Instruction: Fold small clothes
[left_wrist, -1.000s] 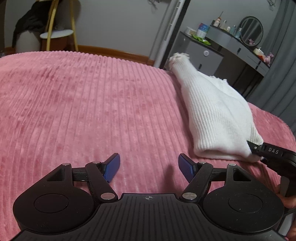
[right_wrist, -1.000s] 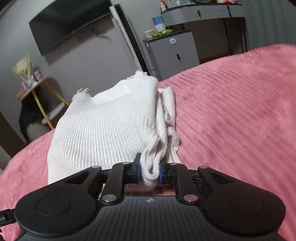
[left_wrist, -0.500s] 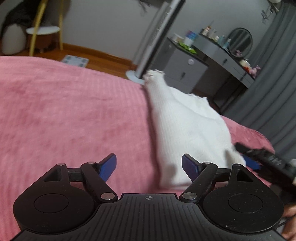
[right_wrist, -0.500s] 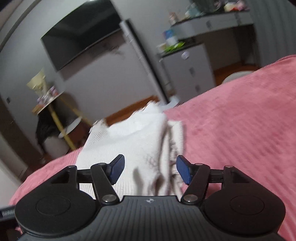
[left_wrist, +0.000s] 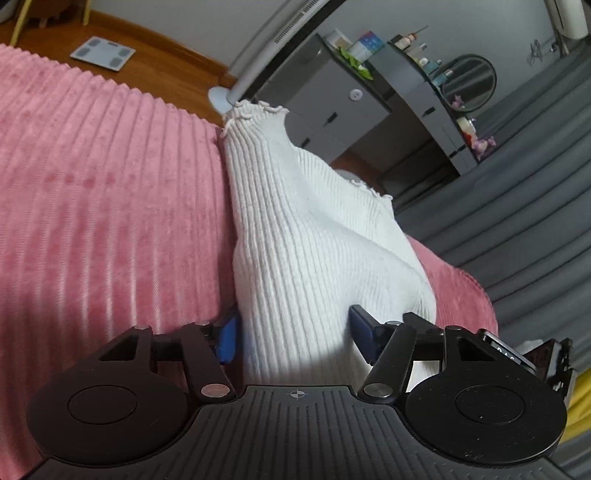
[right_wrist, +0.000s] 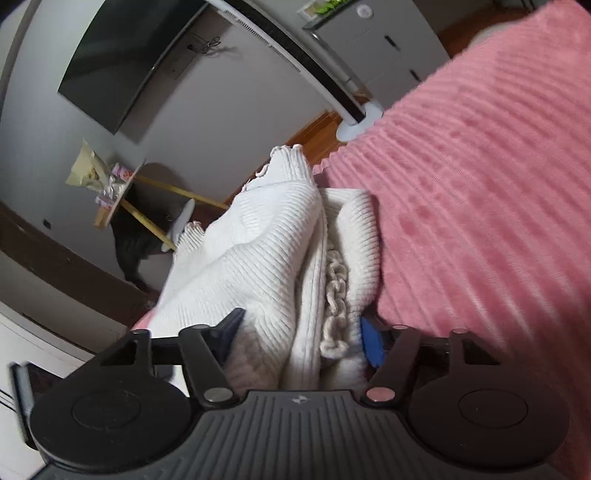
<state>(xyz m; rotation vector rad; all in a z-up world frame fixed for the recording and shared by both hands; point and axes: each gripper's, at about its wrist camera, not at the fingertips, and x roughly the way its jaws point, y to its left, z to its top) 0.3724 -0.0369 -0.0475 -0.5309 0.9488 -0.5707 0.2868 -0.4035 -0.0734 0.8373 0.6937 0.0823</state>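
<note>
The white ribbed garment (left_wrist: 306, 236) lies on the pink corduroy bedspread (left_wrist: 110, 206), near the bed's far edge, already doubled over on itself into a long narrow bundle. In the right wrist view its layers (right_wrist: 280, 251) are stacked side by side, with a crocheted trim showing between two folds at the near end. The frilled cuff or hem (left_wrist: 255, 110) points away toward the far edge of the bed.

The left gripper (left_wrist: 293, 332) straddles the near end of the garment, its blue pads spread wide on either side of the cloth; the knit sits between them, but the pads do not look pressed in. The right gripper (right_wrist: 299, 334) stands the same way at the near end: jaws wide, the thick stack of folds between them, no squeeze evident. Neither claw holds anything firmly at this moment.

As a judgement, the lengthwise folds look done, since the garment is narrow and layered. What seems left is to close on the near end and bring it over toward the frilled end, then flatten the bundle. The edges at the near end look uneven, so some tidying may be needed.

Beyond the garment, past the bed's far edge, stand a grey cabinet (left_wrist: 332, 99) and a tower fan (right_wrist: 321, 74).
</note>
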